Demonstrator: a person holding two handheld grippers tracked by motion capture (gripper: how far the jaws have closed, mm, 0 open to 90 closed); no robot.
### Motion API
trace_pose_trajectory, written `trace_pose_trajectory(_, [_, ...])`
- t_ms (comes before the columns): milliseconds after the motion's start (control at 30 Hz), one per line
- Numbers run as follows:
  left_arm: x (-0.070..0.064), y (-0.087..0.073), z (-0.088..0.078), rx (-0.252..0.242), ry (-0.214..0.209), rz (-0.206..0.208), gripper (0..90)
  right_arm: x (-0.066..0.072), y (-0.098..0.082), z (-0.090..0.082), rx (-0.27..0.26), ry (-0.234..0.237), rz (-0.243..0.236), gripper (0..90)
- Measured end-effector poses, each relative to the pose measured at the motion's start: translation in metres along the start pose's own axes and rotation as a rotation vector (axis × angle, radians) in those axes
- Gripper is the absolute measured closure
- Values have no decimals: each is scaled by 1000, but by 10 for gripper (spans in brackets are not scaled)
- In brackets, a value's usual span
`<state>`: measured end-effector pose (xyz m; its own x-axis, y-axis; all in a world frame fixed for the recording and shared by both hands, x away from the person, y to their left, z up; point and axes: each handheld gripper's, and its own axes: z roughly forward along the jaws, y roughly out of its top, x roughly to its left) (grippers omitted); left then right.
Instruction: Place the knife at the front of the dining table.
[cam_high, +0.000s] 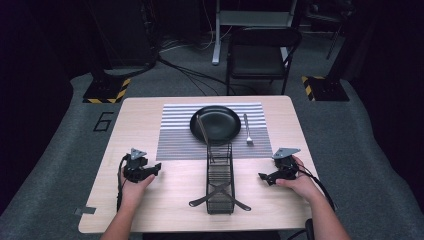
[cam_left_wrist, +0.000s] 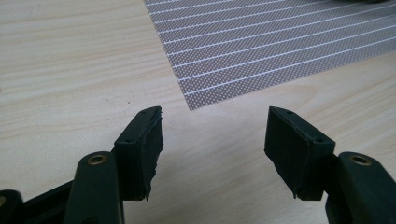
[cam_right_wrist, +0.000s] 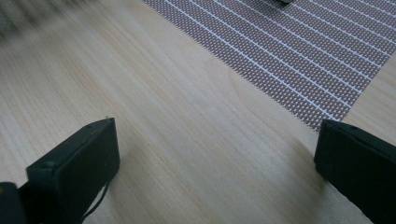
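My left gripper (cam_high: 156, 168) rests low over the wooden table (cam_high: 140, 125) at the front left, pointing right. In the left gripper view its jaws (cam_left_wrist: 215, 135) stand apart over bare wood, with nothing between them, just short of the striped placemat's corner (cam_left_wrist: 261, 46). At the front right my right gripper (cam_high: 263, 176) points left toward the middle. In the right gripper view its jaws (cam_right_wrist: 215, 154) stand wide apart over bare wood, and the placemat (cam_right_wrist: 299, 60) lies beyond them.
A black plate (cam_high: 220, 117) sits on the striped placemat (cam_high: 175, 135), with a silver fork (cam_high: 247, 130) to its right. A black wire mesh caddy (cam_high: 220, 180) stands between the grippers; a long utensil (cam_high: 202, 129) leans out of it over the plate. Beyond the table stands a black chair (cam_high: 260, 55).
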<state>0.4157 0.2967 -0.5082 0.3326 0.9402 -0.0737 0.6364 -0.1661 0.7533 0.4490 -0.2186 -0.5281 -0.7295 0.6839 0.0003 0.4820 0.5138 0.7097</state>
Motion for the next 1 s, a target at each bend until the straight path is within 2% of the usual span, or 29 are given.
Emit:
trace_pose_trajectory(267, [-5,9,-13,-4,-5,2,378,0,0,0,1,0,-1,0])
trace_pose_trajectory(433, [-9,13,-19,8,-38,-14,412,0,0,0,1,0,-1,0])
trace_pose_trajectory(500, [-13,17,-23,25,-66,-11,431,0,0,0,0,0,0,0])
trace_pose_trajectory(567, [-15,18,-24,21,-71,-9,437,0,0,0,-1,1,3,0])
trace_pose_trajectory(633, [-22,23,-28,16,-92,4,441,0,0,0,0,0,0,0])
trace_pose_trajectory(733, [-26,25,-31,5,-102,12,444,0,0,0,1,0,-2,0])
trace_pose_trajectory(933, [-46,33,-33,13,-142,65,446,0,0,0,2,-1,0,0])
trace_pose_trajectory(1000, [-48,35,-33,20,-151,80,446,1,0,0,4,-1,8,0])
